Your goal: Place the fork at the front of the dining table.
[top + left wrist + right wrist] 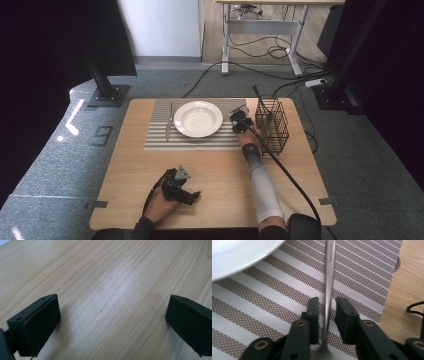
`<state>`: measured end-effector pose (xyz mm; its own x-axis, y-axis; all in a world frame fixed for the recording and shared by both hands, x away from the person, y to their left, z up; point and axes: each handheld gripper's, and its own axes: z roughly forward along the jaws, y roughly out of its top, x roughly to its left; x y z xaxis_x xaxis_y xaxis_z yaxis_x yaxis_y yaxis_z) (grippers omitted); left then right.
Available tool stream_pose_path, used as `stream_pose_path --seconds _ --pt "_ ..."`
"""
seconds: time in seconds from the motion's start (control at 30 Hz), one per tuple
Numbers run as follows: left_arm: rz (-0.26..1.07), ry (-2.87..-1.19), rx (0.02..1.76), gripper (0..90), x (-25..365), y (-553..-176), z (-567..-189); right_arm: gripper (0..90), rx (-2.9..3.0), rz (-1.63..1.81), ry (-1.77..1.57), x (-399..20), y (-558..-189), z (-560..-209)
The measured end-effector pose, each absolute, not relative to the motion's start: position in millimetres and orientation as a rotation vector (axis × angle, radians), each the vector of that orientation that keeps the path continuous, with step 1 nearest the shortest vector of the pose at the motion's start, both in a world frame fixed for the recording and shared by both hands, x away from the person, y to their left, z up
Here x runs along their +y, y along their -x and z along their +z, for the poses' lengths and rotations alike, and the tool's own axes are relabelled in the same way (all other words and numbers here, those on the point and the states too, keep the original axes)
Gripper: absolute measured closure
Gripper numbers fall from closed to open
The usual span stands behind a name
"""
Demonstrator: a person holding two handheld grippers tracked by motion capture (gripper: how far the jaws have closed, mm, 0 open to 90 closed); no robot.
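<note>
A silver spoon (329, 265) lies on the striped placemat (262, 305), just right of the white plate (237, 255). My right gripper (327, 302) straddles the spoon's handle close to the bowl end. Its jaws stand a little apart, with a thin gap on each side of the handle, so it is open. In the high view this gripper (239, 120) sits between the plate (198, 119) and the black wire basket (272, 125). My left gripper (182, 190) rests low over the bare wood near the table's front edge. Its jaws (112, 305) are wide open with nothing between them.
A knife (170, 122) lies on the placemat (155, 140) left of the plate. The wire basket stands at the table's right side, close to my right hand, and the gripper's cable runs past it. Bare wood (215, 170) lies between the placemat and the front edge.
</note>
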<state>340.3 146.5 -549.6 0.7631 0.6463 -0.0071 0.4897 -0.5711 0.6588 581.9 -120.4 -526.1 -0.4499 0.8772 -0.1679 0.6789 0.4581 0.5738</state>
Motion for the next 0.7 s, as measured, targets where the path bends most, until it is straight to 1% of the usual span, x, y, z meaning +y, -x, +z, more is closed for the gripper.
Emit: stream_pose_path --seconds 0.03,0.07,0.17,0.23,0.27,0.37,0.47,0.5,0.7 --pt "0.308 -2.295 0.845 0.0 147 -340 -550 66.9 2.268 0.621 -1.315 -121 -582 -525" --pt "0.308 -2.295 0.845 0.0 147 -340 -550 66.9 2.268 0.621 -1.315 -121 -582 -525" --pt "0.308 -2.295 0.846 0.0 146 -340 -550 56.9 2.276 0.667 -1.337 -122 -579 -520" --pt "0.309 -2.295 0.845 0.0 147 -340 -550 48.8 2.276 0.683 -1.339 -121 -575 -516" --pt "0.309 -2.296 0.845 0.0 147 -340 -550 41.0 2.277 0.703 -1.349 -121 -569 -512" --pt "0.31 -2.297 0.844 0.0 147 -340 -550 27.0 2.268 0.712 -1.395 -121 -557 -506" --pt "0.31 -2.297 0.844 0.0 147 -340 -550 25.9 2.258 0.736 -1.406 -123 -546 -503" --pt "0.31 -2.296 0.844 0.0 147 -340 -550 23.6 2.243 0.74 -1.389 -125 -536 -501" --pt "0.308 -2.297 0.845 0.0 147 -340 -550 23.5 2.223 0.638 -1.318 -129 -516 -506"
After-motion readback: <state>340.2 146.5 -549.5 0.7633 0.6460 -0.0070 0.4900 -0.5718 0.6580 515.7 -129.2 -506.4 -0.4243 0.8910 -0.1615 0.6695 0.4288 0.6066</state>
